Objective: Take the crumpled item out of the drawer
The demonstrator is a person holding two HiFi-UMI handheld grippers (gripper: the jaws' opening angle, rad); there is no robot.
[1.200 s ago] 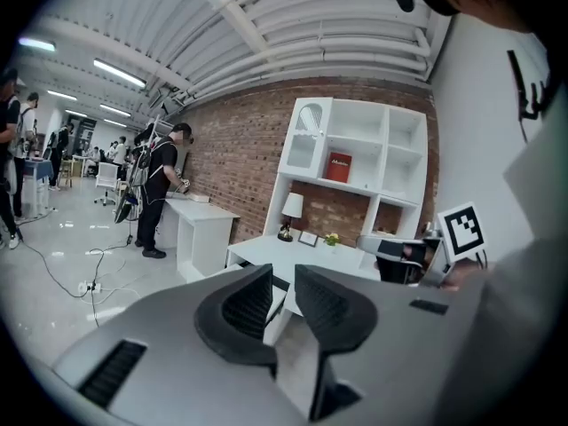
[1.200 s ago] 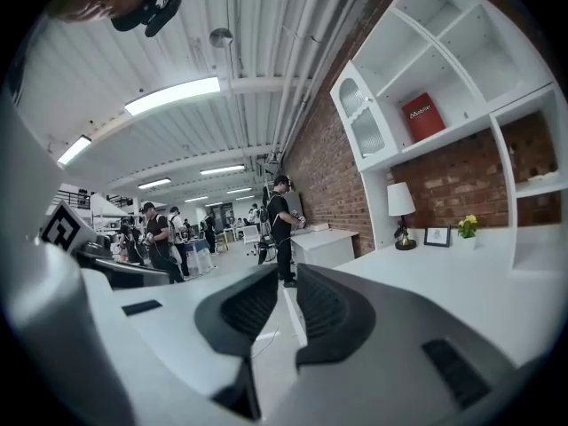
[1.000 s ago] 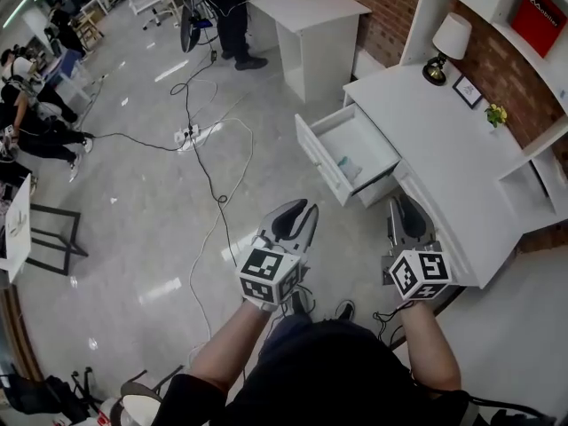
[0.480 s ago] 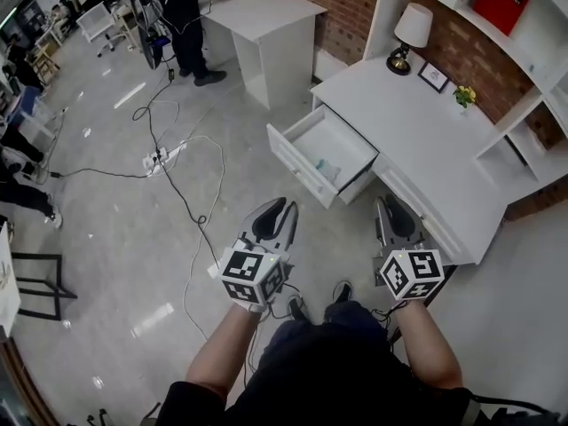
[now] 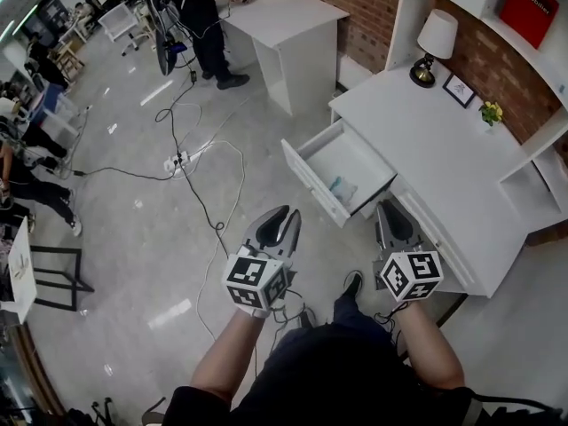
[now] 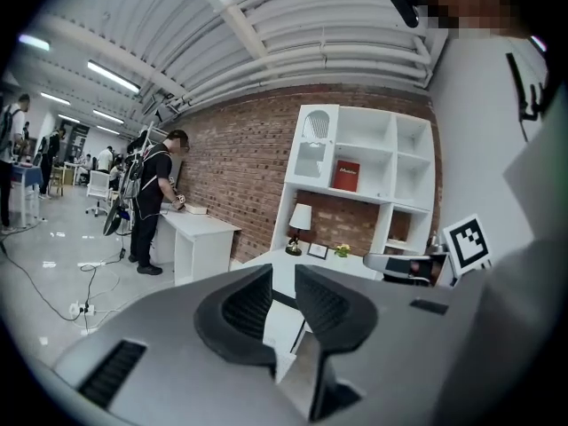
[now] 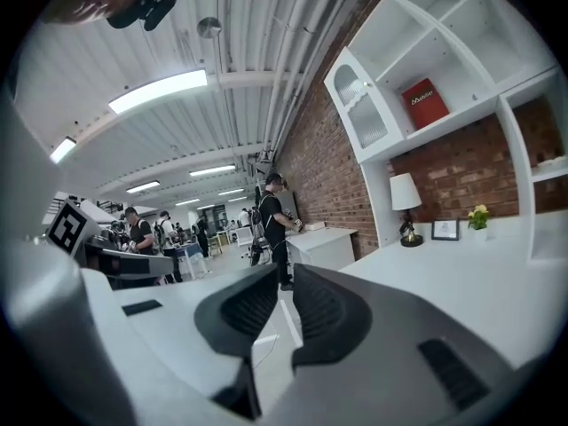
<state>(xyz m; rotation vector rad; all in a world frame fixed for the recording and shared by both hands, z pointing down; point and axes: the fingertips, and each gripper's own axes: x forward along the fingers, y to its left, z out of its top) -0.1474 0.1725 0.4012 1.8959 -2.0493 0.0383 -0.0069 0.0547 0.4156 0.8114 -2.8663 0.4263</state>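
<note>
I am holding my left gripper (image 5: pixel 286 212) and right gripper (image 5: pixel 388 206) near the open drawer (image 5: pixel 310 176), both jaws narrowly parted, gripping nothing; the crumpled item (image 5: pixel 343 187) is lying inside.

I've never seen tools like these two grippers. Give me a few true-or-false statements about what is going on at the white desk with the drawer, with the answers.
1. The white drawer is pulled open and a crumpled item lies inside it. True.
2. The left gripper holds the crumpled item. False: its jaws stand slightly apart with nothing between them, and the item is in the drawer.
3. A lamp stands on the desk. True.
4. The red box sits in the drawer. False: it stands on a high shelf above the desk.
5. The right gripper is inside the drawer. False: it is held short of the drawer, close to the person, and is empty.
</note>
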